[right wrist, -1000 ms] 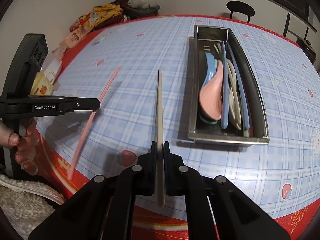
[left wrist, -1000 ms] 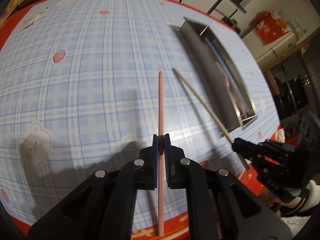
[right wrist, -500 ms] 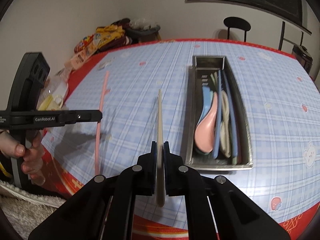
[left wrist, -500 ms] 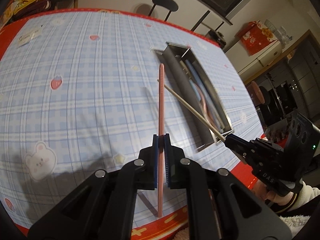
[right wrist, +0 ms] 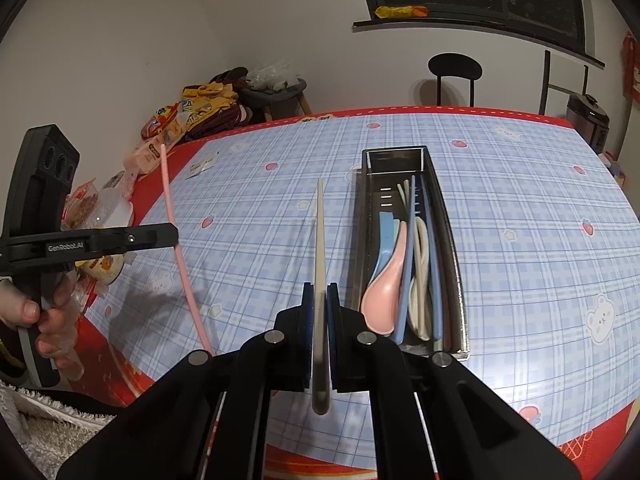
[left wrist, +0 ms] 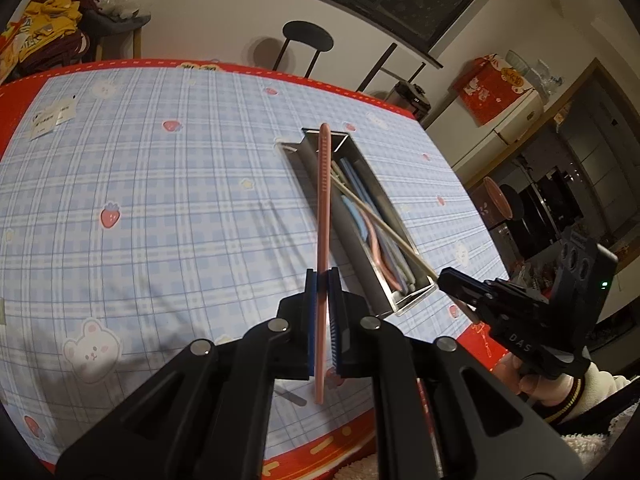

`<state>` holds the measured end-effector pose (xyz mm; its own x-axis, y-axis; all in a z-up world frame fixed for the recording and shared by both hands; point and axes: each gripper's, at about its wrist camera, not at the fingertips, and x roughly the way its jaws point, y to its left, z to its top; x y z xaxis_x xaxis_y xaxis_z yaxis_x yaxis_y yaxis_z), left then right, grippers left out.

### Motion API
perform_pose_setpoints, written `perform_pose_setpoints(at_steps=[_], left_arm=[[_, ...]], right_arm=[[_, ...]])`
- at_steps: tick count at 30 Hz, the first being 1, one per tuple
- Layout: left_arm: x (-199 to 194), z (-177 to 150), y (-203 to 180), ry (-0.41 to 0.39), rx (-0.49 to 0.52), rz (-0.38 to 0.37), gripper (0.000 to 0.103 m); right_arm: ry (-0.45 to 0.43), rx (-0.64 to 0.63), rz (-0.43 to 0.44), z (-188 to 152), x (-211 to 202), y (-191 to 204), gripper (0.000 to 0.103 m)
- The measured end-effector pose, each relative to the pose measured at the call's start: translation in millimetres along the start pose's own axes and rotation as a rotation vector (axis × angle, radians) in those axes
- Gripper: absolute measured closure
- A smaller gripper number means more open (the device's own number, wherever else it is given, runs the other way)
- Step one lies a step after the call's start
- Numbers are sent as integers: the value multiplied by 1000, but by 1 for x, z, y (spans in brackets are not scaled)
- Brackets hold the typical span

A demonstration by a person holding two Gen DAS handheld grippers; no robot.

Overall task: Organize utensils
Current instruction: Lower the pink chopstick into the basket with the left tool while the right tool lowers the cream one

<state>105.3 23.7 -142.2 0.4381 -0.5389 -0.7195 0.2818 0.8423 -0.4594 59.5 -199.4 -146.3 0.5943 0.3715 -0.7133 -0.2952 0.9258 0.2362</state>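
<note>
Nearest the lens in the left wrist view, the left gripper (left wrist: 322,280) is pinched tight on a pink chopstick (left wrist: 322,208), gripping it a little below its middle so that a short tail hangs toward the camera and the longer part runs straight ahead along the fingers. The right wrist view shows the same arrangement: the right gripper (right wrist: 320,292) is clamped on a cream chopstick (right wrist: 319,232), held near its blunt end with the tapered end pointing forward. Both sticks are off the table (right wrist: 520,240), each carried above the checked cloth. Farther out lies the metal tray (right wrist: 456,264), a long narrow trough already holding a pink spoon (right wrist: 386,292), a blue one and several blue and cream sticks laid lengthwise. Its long axis runs away from the camera, nearly parallel to the cream chopstick, and it sits just right of that stick, so the right gripper is the nearer of the two and probably needs only a short sideways shift. From the left side, the tray (left wrist: 352,240) slants away to the right and the pink tip overlaps its far end in view; that stick likely needs a turn to the right to match the trough before it goes in.
</note>
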Motion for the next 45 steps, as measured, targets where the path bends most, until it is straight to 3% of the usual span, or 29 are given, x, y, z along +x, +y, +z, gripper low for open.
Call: perform_pose_setpoints(at_steps=[9,22,30,35,45], left_arm=[[-15,20,-21,-29,17,-72,93],[1,65,-73,-32,76,-183,93],[53,88,-90,11,66,-193,93],[103,89,-79,99,-10,-177,93],[164,96,-58,180,-53,-105,93]], right_arm=[[-37,31,-27,4,-11,-12,96],[-89,129,-92,13,-22,-54,96],[-70,139,-98,17,-11,-67,96],[-48,150,-92,18,1,-76,96],[-6,174,-76,23,30,-93,96]])
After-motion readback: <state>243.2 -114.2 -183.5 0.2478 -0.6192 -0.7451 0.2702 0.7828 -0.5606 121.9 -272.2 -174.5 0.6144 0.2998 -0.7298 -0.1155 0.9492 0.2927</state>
